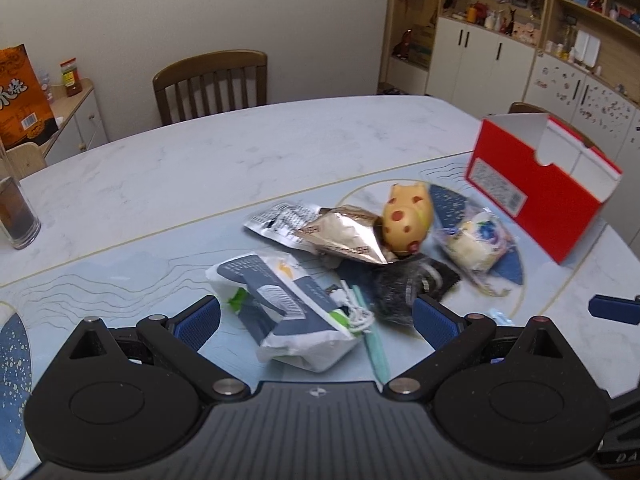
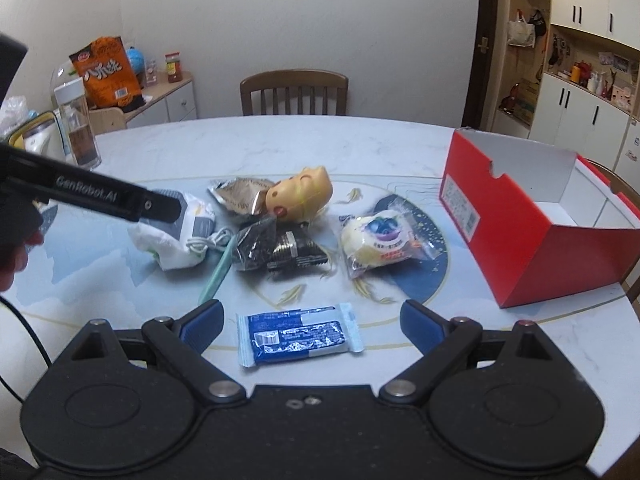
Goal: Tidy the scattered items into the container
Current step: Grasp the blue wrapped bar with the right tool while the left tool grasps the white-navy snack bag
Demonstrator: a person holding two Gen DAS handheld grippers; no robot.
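An open red box (image 1: 540, 196) (image 2: 516, 232) stands at the right of the table. My left gripper (image 1: 316, 324) is open, low over a white and grey-blue packet (image 1: 288, 312) (image 2: 180, 236) that lies between its fingers without the pads pressing it. My right gripper (image 2: 312, 326) is open around a blue packet (image 2: 298, 334) lying flat. Further out lie a yellow spotted toy (image 1: 406, 218) (image 2: 300, 196), a wrapped bun (image 1: 476, 244) (image 2: 380, 240), black packets (image 1: 400, 284) (image 2: 276, 250), a gold foil wrapper (image 1: 344, 234) (image 2: 240, 196), a white cable (image 1: 358, 314) and a teal stick (image 2: 218, 270).
A glass of dark drink (image 1: 16, 212) stands at the table's left edge, seen as a tall bottle (image 2: 78, 128) in the right wrist view. A wooden chair (image 1: 210, 84) (image 2: 294, 92) is at the far side. The left tool's black arm (image 2: 100, 196) crosses the right wrist view.
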